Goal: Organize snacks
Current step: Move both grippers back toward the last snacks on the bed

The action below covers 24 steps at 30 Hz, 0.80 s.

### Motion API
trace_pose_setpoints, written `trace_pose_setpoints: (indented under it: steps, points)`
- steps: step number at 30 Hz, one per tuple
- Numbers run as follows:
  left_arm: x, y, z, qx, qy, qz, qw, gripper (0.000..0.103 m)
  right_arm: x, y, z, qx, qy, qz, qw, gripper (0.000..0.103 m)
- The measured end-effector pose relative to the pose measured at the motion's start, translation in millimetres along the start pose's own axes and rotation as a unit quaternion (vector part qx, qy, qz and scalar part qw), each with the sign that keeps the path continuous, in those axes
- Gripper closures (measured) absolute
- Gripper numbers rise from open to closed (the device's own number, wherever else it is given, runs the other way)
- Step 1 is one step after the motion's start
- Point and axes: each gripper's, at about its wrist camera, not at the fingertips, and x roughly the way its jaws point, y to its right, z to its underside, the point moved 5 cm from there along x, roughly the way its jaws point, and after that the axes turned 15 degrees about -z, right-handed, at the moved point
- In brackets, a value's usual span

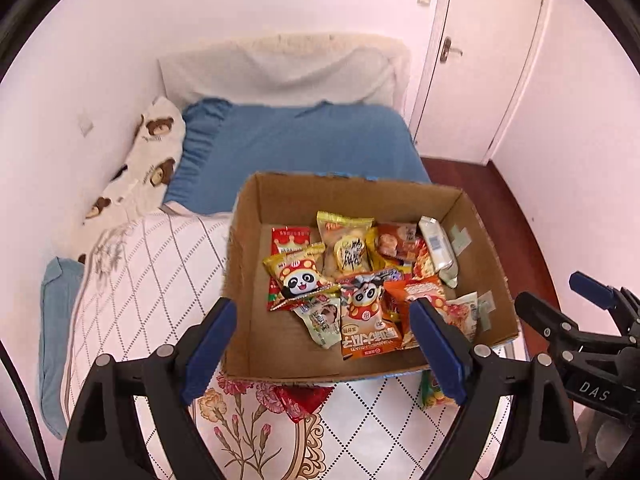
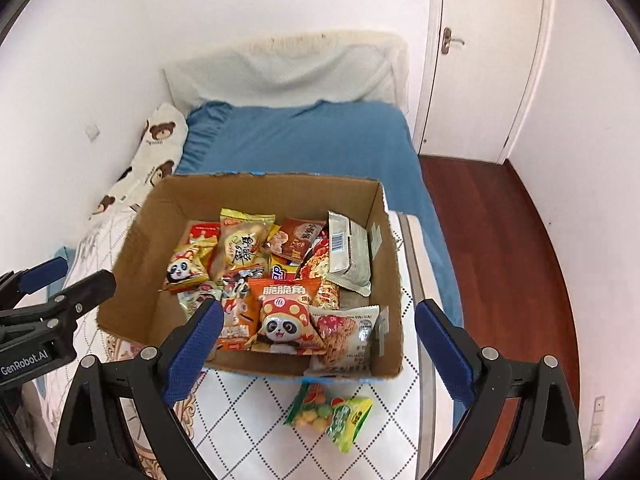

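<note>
The cardboard box point(image 2: 256, 356) sits on the quilt point(image 2: 248, 412) and holds most of the snacks, but one green packet point(image 2: 332, 416) lies outside it, on the quilt just beside the box's near wall. From the right gripper point(image 2: 320, 340) the packet lies below and between the blue pads, closer to the camera than the box, with its long axis running across the view, slightly tilted. The right gripper stands wide open with nothing between its pads. The left gripper point(image 1: 324, 340) is also wide open and empty, and it hangs over the left half of the box. I judge the right hand the nearer one for this packet, since it lies toward the box's right corner. The right view shows the whole packet with its pictured sweets; the left view shows only a sliver of it point(image 1: 434, 394) behind the right pad, but it shows a red wrapper point(image 1: 300, 400) poking out beside the box's near edge, which the right view hides.
</note>
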Motion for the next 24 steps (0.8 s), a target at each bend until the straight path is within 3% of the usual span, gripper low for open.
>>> trace_pose_setpoints:
  steps: [11, 19, 24]
  points:
    - [-52.4, -10.2, 18.2, -0.005, 0.048, 0.001, 0.9988, 0.015, -62.7, -29.5, 22.1, -0.007, 0.052, -0.010, 0.999, 0.005]
    - [-64.0, -13.9, 34.6, -0.024, 0.055, -0.001, 0.9982, 0.015, -86.7, -35.9, 35.1, 0.004, 0.073, -0.021, 0.997, 0.005]
    - [-56.1, -17.3, 39.2, -0.028, 0.060, -0.045, 0.9968, 0.015, -75.9, -23.0, 48.7, 0.031, 0.059, -0.034, 0.997, 0.005]
